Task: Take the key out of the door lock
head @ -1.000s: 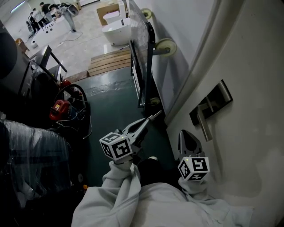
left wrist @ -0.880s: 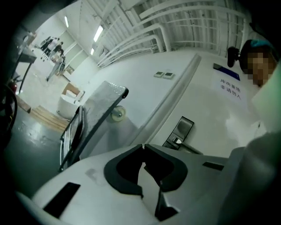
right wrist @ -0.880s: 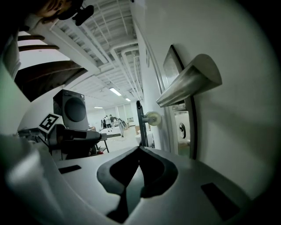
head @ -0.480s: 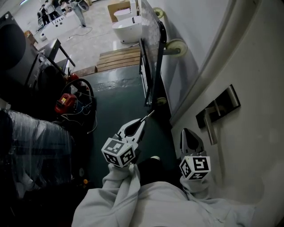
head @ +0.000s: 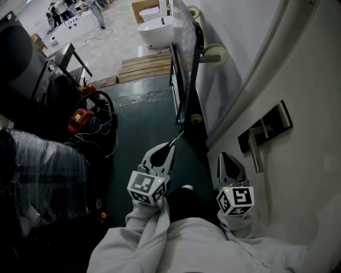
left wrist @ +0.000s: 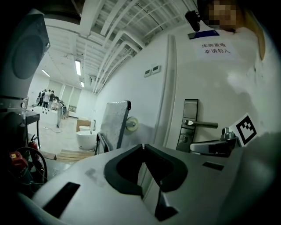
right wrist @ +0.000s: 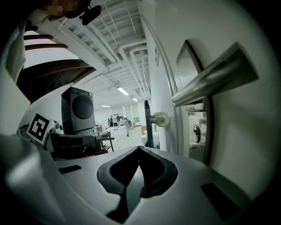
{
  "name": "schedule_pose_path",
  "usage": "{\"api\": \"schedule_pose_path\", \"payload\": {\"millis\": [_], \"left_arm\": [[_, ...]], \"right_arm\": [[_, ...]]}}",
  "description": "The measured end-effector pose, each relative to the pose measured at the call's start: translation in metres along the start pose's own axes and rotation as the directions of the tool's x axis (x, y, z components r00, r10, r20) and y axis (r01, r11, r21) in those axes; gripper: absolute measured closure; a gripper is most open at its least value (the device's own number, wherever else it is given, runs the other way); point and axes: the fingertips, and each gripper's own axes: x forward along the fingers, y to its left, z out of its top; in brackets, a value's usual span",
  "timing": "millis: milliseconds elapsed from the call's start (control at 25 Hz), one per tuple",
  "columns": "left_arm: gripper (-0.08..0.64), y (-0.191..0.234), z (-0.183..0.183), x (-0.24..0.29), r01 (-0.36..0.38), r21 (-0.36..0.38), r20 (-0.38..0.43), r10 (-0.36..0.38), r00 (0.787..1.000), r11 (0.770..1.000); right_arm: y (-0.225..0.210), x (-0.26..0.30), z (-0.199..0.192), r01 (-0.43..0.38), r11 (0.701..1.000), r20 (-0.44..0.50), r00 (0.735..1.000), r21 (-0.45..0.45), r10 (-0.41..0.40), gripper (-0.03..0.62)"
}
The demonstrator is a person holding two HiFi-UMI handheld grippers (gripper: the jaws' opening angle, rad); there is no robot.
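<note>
The floor [head: 139, 114] is dark green. A wood pallet [head: 145, 66] lies at its far end, and a white tub [head: 155, 29] sits just past it. A grey slab [head: 184, 32] stands on its edge in a black frame beside the wall, and the frame has pale wheels [head: 216, 53]. A red tool [head: 79, 118] lies among black wires [head: 102, 127]. Near it sits something wrapped in clear plastic [head: 42, 176]. A grey washer [right wrist: 79, 115] has a round window. People [head: 58, 11] stand far off under long lights [left wrist: 77, 68].

Warehouse-like hall: exposed ceiling pipes [left wrist: 125, 26], wooden pallet [head: 145, 66]
</note>
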Motion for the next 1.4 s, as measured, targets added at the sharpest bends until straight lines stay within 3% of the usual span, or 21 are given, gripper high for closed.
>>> {"api": "schedule_pose_path", "payload": {"millis": [1400], "left_arm": [[0.534, -0.012, -0.014, -0.009, 0.006, 0.005, -0.029, -0.005, 1.0, 1.0]], "right_arm": [[-0.006, -0.015, -0.002, 0.045, 0.999, 0.016, 0.999, 0.005, -0.045, 0.541]]}}
